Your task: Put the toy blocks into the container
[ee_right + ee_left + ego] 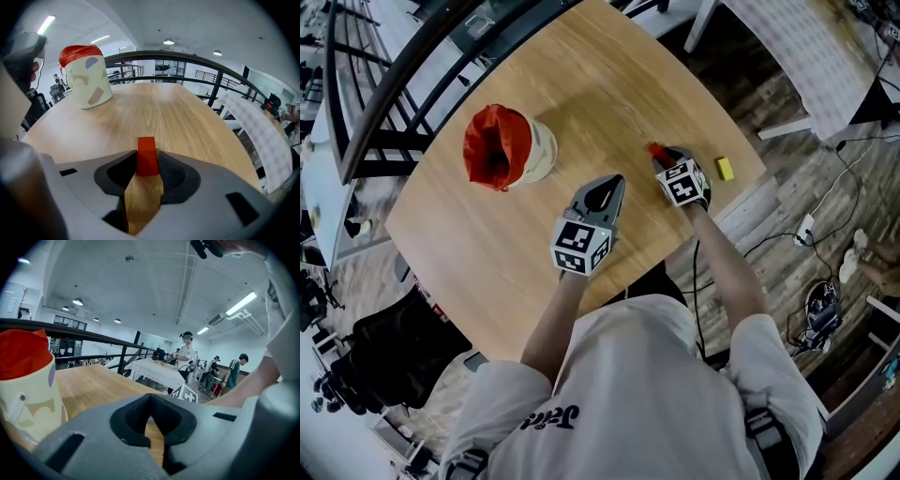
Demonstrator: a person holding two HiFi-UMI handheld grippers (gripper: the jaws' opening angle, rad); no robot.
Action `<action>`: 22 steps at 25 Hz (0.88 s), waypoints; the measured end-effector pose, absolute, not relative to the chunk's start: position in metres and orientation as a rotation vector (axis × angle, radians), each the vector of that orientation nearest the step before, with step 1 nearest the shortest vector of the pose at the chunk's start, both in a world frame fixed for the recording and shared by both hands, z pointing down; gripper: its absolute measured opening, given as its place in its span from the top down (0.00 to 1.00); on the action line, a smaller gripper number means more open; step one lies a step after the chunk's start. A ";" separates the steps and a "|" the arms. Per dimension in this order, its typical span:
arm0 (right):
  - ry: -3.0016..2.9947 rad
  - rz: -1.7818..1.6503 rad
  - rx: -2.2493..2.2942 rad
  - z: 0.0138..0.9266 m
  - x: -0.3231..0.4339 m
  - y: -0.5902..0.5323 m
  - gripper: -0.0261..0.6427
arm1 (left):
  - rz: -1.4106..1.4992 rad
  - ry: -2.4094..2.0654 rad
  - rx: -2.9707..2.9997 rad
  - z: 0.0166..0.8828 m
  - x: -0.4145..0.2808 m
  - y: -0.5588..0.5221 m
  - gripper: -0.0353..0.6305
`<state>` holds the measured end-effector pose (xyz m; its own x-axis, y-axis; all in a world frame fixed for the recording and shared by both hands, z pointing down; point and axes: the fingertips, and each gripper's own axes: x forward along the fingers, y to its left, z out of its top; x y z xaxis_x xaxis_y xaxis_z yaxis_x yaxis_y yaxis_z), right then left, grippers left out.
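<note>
While the right gripper [662,156] points steeply down at the right side of the round table [581,84], its jaws are clenched on a red block [147,157], one pad against each side, and the block appears not yet lifted off the wood. The left gripper [606,187] hovers nearer the middle of the table, closed on nothing, its tips meeting. The container [542,150], a cream cup with a crumpled red lining, stands well apart at the far left. A yellow block [725,169] lies just right of the right gripper, near the table's edge. Likely hazards: the pads seem to catch the red block only near their tips, so a quick lift could let it pivot or slip free; the left gripper sits close to the path toward the container and might be struck; the floppy lining may narrow the mouth and deflect a dropped block.
</note>
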<state>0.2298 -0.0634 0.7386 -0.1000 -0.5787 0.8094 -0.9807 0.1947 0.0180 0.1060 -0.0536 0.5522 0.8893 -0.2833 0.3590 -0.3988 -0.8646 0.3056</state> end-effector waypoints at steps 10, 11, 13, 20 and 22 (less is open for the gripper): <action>-1.870 0.705 1.387 0.686 0.205 -0.068 0.73 | 0.377 -0.534 2.687 0.529 0.096 -0.062 0.94; -1.899 0.670 1.359 0.673 0.198 -0.069 0.73 | 0.369 -0.542 2.689 0.525 0.094 -0.063 0.94; -1.960 0.579 1.288 0.645 0.184 -0.076 0.73 | 0.356 -0.567 2.691 0.518 0.090 -0.067 0.94; -2.093 0.298 1.079 0.554 0.136 -0.102 0.73 | 0.323 -0.663 2.687 0.500 0.062 -0.079 0.94; -2.106 0.235 1.019 0.536 0.123 -0.108 0.73 | 0.315 -0.690 2.687 0.496 0.053 -0.082 0.94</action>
<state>0.1228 -0.1080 0.5357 -0.3833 -0.5906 0.7101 -0.7324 0.6628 0.1559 0.0532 -0.0816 0.4961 0.8568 -0.4230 0.2950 -0.5002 -0.8208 0.2758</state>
